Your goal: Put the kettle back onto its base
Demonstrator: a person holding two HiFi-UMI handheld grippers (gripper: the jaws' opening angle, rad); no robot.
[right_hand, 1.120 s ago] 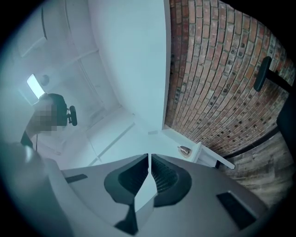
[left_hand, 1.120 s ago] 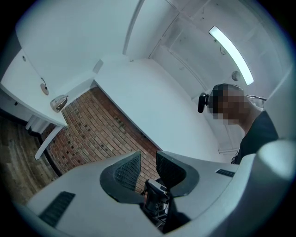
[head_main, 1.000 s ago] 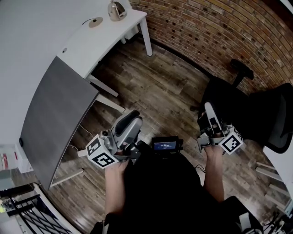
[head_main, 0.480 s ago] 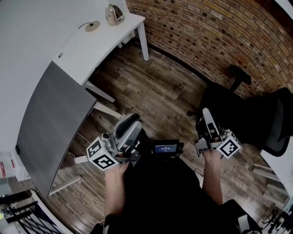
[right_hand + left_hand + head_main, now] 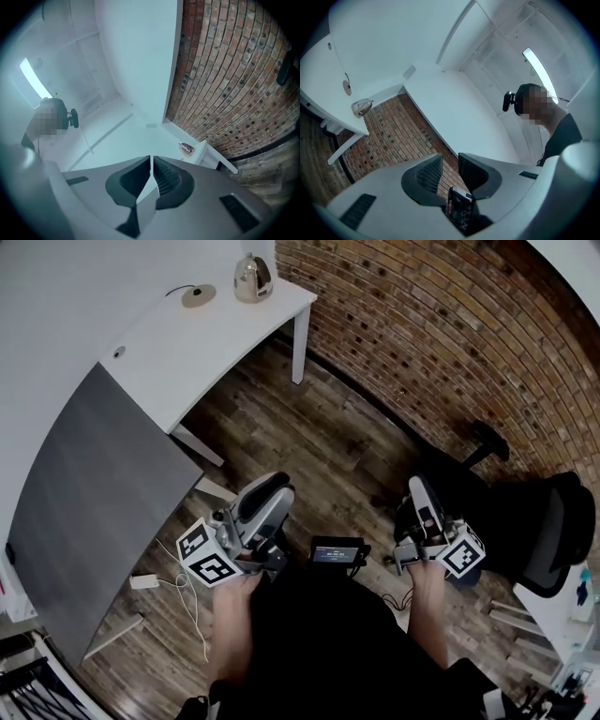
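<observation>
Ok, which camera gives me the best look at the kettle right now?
The head view: the kettle stands clear on the white table, apart from its round base. The left gripper view shows the kettle sideways near the frame's edge; the right gripper view shows it smallest, at the table's end.

- The silver kettle (image 5: 253, 277) stands on the white worktop (image 5: 216, 343), beside its round base (image 5: 198, 296) and not on it.
- The left gripper (image 5: 270, 493) and the right gripper (image 5: 418, 491) hang over the wooden floor (image 5: 319, 437), well apart from the kettle.

Open floor (image 5: 328, 442) runs to the white desk (image 5: 197, 343); grey table (image 5: 84, 493) crowds left, apparently 1 chair (image 5: 534, 521) right.
</observation>
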